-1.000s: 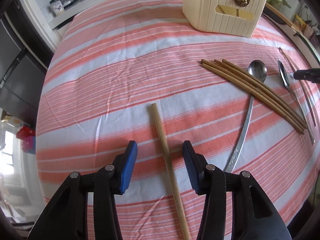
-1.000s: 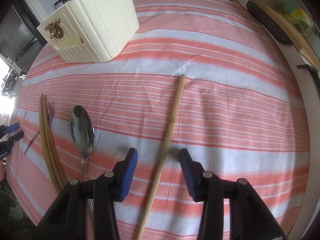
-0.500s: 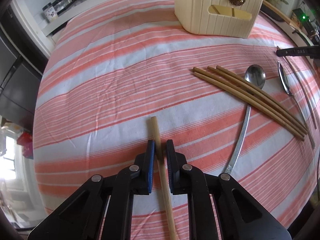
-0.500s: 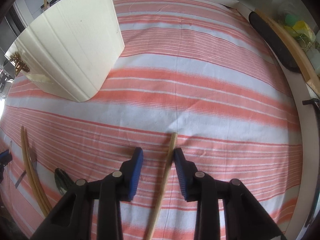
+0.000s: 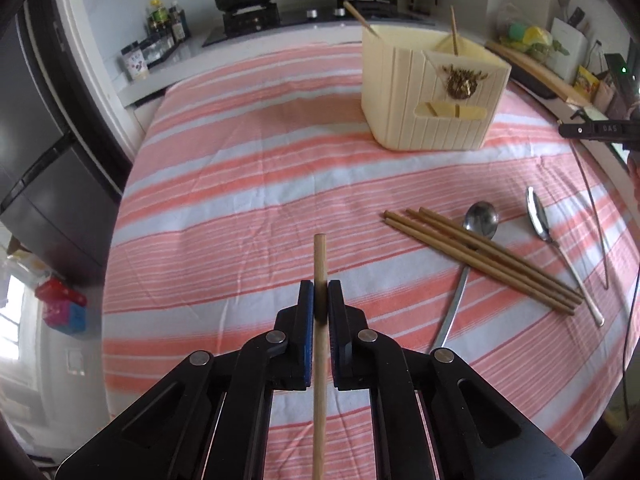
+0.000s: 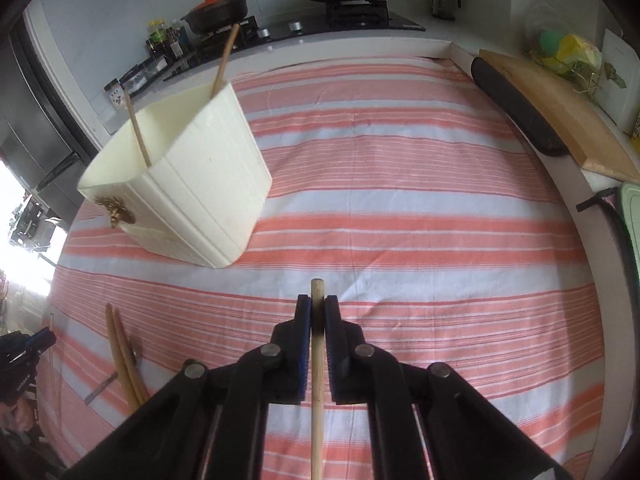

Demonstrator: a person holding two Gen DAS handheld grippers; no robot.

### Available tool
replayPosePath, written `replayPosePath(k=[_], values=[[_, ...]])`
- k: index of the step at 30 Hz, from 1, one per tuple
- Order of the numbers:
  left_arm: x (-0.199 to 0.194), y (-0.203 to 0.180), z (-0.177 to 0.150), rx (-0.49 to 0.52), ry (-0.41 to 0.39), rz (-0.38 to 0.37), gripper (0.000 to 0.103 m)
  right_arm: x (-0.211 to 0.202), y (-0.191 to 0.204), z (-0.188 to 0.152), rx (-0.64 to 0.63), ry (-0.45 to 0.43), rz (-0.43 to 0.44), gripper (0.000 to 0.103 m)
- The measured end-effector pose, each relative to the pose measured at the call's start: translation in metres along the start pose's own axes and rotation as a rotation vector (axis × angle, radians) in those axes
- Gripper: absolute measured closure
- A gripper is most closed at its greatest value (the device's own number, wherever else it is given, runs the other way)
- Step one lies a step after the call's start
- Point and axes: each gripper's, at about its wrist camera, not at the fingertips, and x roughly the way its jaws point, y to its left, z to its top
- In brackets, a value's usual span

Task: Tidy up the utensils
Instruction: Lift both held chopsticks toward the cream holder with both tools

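The left gripper point(image 5: 320, 300) is clamped tight on a pale chopstick point(image 5: 319, 256) whose long axis runs straight along the fingers, blunt tip poking just beyond the pads, off the striped tablecloth point(image 5: 224, 208). The right gripper point(image 6: 317, 316) pinches a second pale chopstick point(image 6: 317, 292) the same way. Beyond the left gripper, toward the right edge, three brown chopsticks point(image 5: 480, 258) lie slantwise across a spoon point(image 5: 480, 220). Farther off, near the far edge, stands the cream holder point(image 5: 424, 92).

3 chopsticks point(image 5: 480, 258), 2 spoons point(image 5: 478, 222) on cloth.
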Motion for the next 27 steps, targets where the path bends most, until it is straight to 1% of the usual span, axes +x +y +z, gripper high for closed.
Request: replayPosePath(k=[6, 11, 16, 19, 22, 27], values=[[-0.074, 0.002, 0.008, -0.048, -0.179, -0.047, 0.098, -0.084, 0.022, -0.017, -0.063, -0.14, 0.082, 0.096], [-0.116, 0.003, 0.008, -0.089, -0.292, -0.092, 0.098, -0.138, 0.041, -0.039, -0.131, -0.242, 0.107, 0.096], [-0.143, -0.001, 0.01, -0.103, -0.363, -0.116, 0.098, -0.177, 0.062, -0.053, -0.215, -0.324, 0.114, 0.096], [-0.155, -0.006, 0.01, -0.109, -0.399, -0.129, 0.098, -0.196, 0.073, -0.06, -0.269, -0.376, 0.098, 0.096], [-0.16, -0.01, 0.01, -0.107, -0.413, -0.133, 0.098, -0.206, 0.08, -0.063, -0.292, -0.396, 0.096, 0.096], [-0.165, -0.012, 0.01, -0.112, -0.431, -0.146, 0.098, -0.216, 0.085, -0.065, -0.289, -0.42, 0.118, 0.096]])
